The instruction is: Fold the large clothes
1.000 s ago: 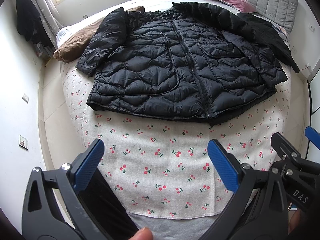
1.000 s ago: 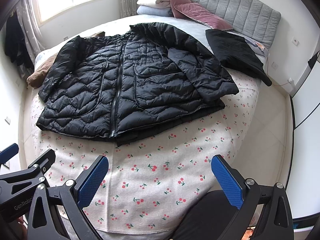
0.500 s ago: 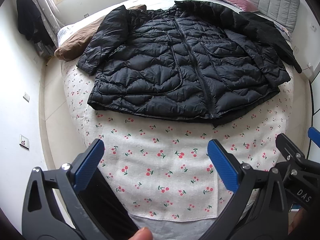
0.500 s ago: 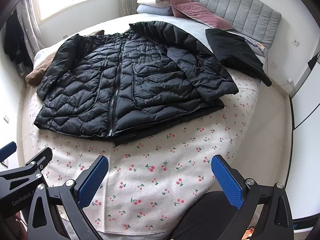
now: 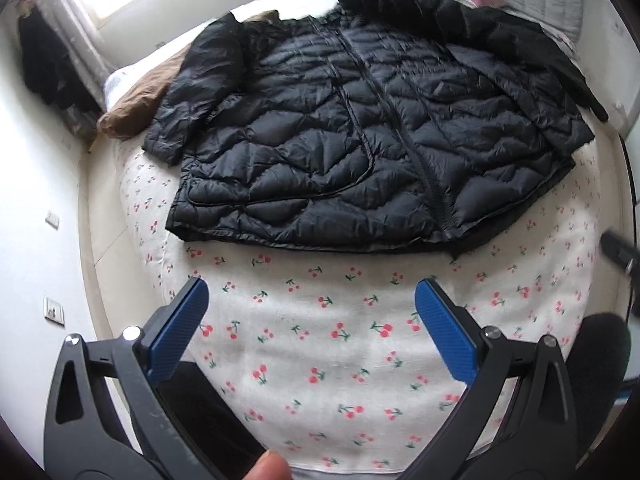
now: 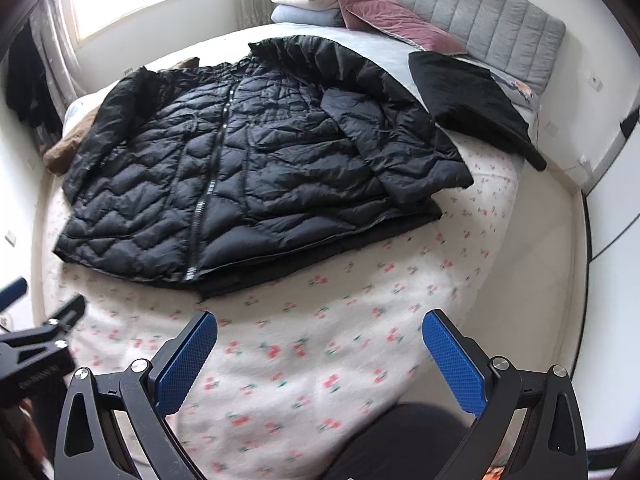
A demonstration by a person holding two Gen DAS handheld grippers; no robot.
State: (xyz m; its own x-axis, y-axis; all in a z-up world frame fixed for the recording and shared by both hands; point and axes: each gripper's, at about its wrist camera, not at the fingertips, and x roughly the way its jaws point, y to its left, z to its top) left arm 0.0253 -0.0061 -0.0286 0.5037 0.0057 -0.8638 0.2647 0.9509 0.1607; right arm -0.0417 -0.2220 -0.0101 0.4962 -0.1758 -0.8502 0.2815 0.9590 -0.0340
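A large black quilted puffer jacket [image 5: 352, 136] [image 6: 248, 168] lies spread flat on the bed, zipped, hem toward me, both sleeves lying along its sides. My left gripper [image 5: 312, 316] hangs open above the cherry-print sheet, just short of the hem, nothing between its blue pads. My right gripper [image 6: 320, 348] is open too, over the sheet in front of the hem's right part. The left gripper's body [image 6: 40, 356] shows at the lower left of the right wrist view.
The cherry-print sheet [image 5: 320, 344] covers the bed's near end. A brown garment [image 5: 136, 100] lies left of the jacket, another black garment [image 6: 472, 100] at its right. Pillows and folded blankets [image 6: 352, 4] rest against the grey headboard [image 6: 480, 12]. Dark clothes [image 5: 44, 64] hang by the window.
Both grippers have moved forward toward the jacket, which now looms larger and nearer. Both stay open and hold nothing.
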